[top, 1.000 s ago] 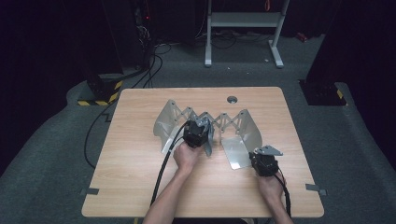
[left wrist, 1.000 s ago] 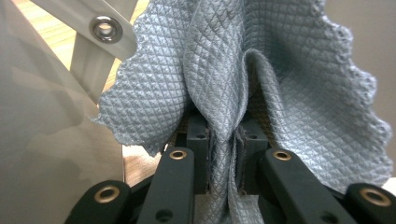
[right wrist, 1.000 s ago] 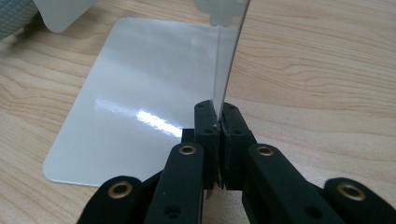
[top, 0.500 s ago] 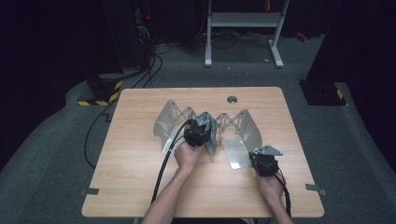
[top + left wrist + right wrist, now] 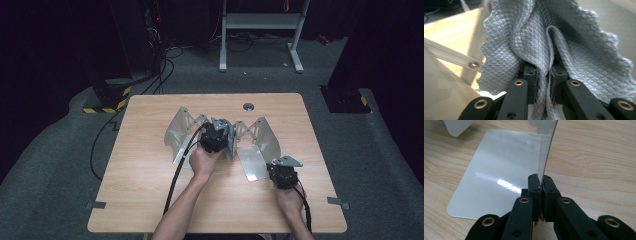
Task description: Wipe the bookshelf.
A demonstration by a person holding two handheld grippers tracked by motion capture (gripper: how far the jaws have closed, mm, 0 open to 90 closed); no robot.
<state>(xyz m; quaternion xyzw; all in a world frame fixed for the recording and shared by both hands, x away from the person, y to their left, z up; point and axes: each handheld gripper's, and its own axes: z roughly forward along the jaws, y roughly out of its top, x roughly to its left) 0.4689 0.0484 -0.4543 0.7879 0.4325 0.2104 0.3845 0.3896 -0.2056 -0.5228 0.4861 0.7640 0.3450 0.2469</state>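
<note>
A grey plastic folding board [image 5: 176, 134] with hinged panels stands partly raised in the middle of the table. My left gripper [image 5: 216, 136] is over its centre, shut on a fold of grey quilted cloth [image 5: 576, 47] that bunches up between the jaws of the gripper [image 5: 544, 72]. My right gripper [image 5: 280, 172] is at the board's near right corner. In the right gripper view, this gripper [image 5: 541, 181] is shut on the thin edge of an upright panel [image 5: 548, 142], beside a flat white panel [image 5: 499, 170] lying on the wood.
The wooden table [image 5: 145, 200] has a round metal grommet [image 5: 248, 106] near its far edge. A black cable [image 5: 177, 172] trails from the left gripper toward the person. A white desk frame [image 5: 260, 30] and floor cables [image 5: 165, 55] lie beyond the table.
</note>
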